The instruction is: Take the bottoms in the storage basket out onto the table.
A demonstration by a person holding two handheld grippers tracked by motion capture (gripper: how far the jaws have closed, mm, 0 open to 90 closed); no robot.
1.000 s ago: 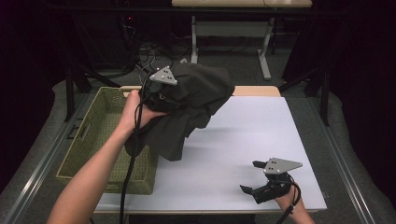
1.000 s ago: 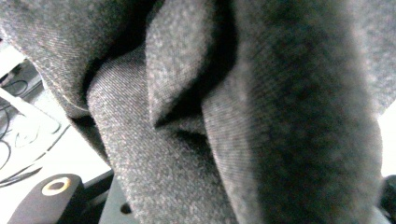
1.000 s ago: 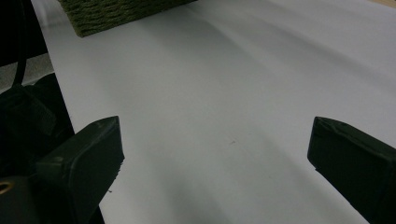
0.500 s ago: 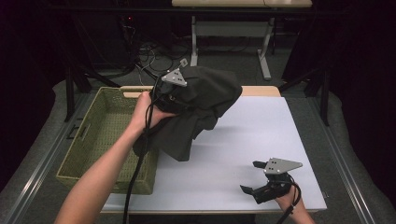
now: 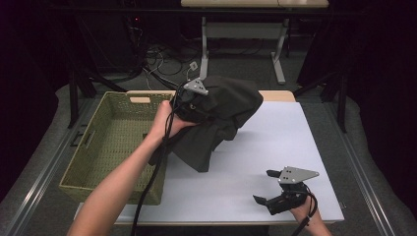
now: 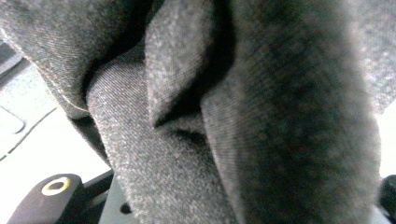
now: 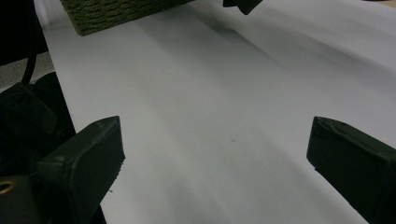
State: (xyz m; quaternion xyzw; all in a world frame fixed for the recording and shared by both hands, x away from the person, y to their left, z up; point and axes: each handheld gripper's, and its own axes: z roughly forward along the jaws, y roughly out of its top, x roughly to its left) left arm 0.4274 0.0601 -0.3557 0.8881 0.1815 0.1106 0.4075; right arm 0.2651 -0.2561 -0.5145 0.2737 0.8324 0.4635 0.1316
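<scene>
A white table (image 5: 275,162) holds a woven basket (image 5: 105,147) on its left side. The left gripper (image 5: 194,101) grips a dark cloth (image 5: 226,110), lifted just right of the basket, its tail hanging to the tabletop. The right gripper (image 5: 280,194) rests near the front edge, jaws wide and empty. To do this well, raise the cloth enough for its tail to clear the basket rim.

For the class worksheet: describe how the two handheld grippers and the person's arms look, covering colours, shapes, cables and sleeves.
Both grippers are black. The left gripper and right gripper each carry a grey three-cornered plate with small holes on top. A black cable trails from each back along the forearm. The right gripper's jaws are blocky black pads. Both forearms are bare, with no sleeves in view.
</scene>
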